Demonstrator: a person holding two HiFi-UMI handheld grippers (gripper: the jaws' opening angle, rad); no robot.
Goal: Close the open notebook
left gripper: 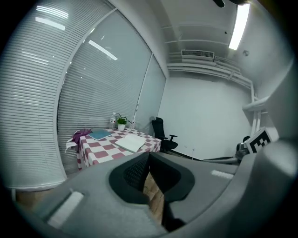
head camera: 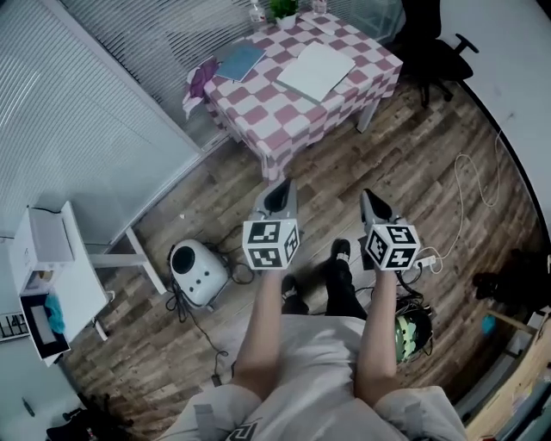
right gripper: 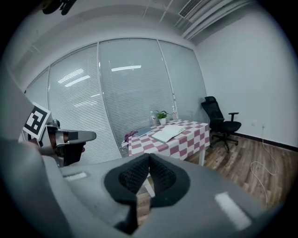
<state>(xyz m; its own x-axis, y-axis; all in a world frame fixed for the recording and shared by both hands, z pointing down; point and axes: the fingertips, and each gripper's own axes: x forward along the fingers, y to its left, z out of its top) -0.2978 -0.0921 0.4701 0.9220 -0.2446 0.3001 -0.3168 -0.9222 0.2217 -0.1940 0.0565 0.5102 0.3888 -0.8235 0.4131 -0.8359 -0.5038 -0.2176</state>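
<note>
Both claws are shut with nothing in them: the left claw (head camera: 279,191) shows its two dark pads pressed together in its own view, with only floor visible under them, and the right claw (head camera: 370,200) looks the same in its view. Neither touches anything; in the head view they sit side by side at mid-frame over the wooden floor (head camera: 430,172), well apart from the surface (head camera: 293,121), which stands at upper centre under a pink-and-white checked cloth. The open notebook (head camera: 315,71) lies flat on that surface, pages up, toward its right half. Counted: two claws, one open notebook, one blue book (head camera: 239,60) to the notebook's left, one potted plant (head camera: 282,10) at the far edge, one purple cloth (head camera: 203,77) hanging at the left corner, and one office chair (head camera: 435,52) at upper right. Only the head view shows the person's forearms and shoes and a white round device (head camera: 196,272) on the floor at lower left. Only the left gripper view takes in the ceiling light (left gripper: 241,21) at upper right — and, at its right edge, the other claw's marker cube (left gripper: 259,140). The right gripper view shows the left claw at its left edge, and the chair to the right of the surface.
</note>
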